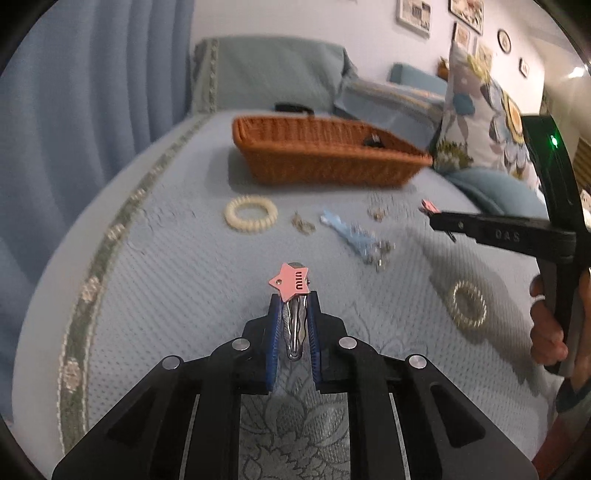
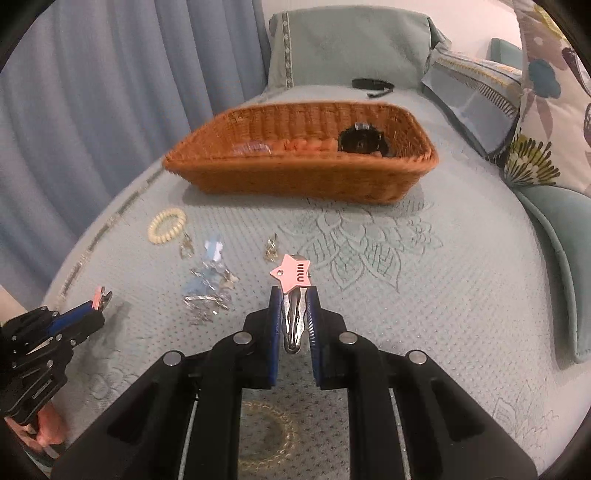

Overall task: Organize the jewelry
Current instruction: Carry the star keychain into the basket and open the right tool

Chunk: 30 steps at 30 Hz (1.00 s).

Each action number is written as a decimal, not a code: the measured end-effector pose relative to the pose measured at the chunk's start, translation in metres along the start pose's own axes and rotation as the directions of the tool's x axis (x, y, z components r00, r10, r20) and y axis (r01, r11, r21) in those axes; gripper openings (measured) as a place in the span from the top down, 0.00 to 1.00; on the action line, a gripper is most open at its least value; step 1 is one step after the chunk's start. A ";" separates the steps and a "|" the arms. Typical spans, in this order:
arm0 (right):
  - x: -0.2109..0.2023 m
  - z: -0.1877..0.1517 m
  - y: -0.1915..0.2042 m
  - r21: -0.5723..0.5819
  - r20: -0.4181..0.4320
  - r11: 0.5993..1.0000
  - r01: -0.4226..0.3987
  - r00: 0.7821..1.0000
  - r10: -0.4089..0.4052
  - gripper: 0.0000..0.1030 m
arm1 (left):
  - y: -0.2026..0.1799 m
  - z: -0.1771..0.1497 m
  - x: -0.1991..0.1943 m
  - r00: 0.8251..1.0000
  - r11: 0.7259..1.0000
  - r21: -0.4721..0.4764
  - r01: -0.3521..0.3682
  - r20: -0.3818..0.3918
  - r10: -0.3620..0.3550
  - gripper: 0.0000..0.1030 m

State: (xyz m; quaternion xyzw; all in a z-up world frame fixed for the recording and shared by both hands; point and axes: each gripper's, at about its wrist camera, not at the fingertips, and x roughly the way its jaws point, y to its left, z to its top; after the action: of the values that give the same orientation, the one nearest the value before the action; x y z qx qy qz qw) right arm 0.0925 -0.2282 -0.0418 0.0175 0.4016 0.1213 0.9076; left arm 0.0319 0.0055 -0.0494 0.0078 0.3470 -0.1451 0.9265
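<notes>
Two pink star hair clips are held above the blue bed cover [image 1: 155, 266]: the left hand-held gripper [image 1: 293, 306] is clamped on one star clip [image 1: 291, 282], and the right hand-held gripper [image 2: 293, 306] grips the other star clip [image 2: 294, 277]. Ahead stands the wicker basket [image 2: 295, 177]. Between lie a cream coil hair tie [image 2: 167, 225], small earrings [image 2: 271, 247] and a blue hair piece [image 2: 210, 273].

Blue curtains [image 1: 74, 92] hang beside a bed [image 2: 461, 288]; framed pictures [image 1: 413, 13] above.
</notes>
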 end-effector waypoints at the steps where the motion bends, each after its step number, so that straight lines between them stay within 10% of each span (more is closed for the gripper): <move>1: -0.004 0.001 0.000 -0.001 0.011 1.000 -0.002 1.000 0.002 0.89 | 0.000 0.001 -0.004 1.000 1.000 -0.010 0.000 0.020 0.001 0.88; 16: -0.068 0.089 0.013 -0.042 0.275 0.999 -0.013 0.961 0.024 0.89 | -0.020 0.105 -0.034 0.970 0.998 0.043 0.036 0.238 -0.046 0.88; 30: 0.032 0.171 0.004 -0.079 0.140 0.996 0.039 0.990 -0.028 0.89 | 0.011 0.194 0.093 0.972 0.976 -0.057 0.211 0.122 -0.203 0.88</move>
State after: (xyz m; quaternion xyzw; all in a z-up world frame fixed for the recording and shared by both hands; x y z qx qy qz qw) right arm 0.2382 -0.2060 0.0509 -0.0181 0.3325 0.1210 0.9351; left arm 0.2257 -0.0310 0.0368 -0.0691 0.2964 -0.2288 0.9247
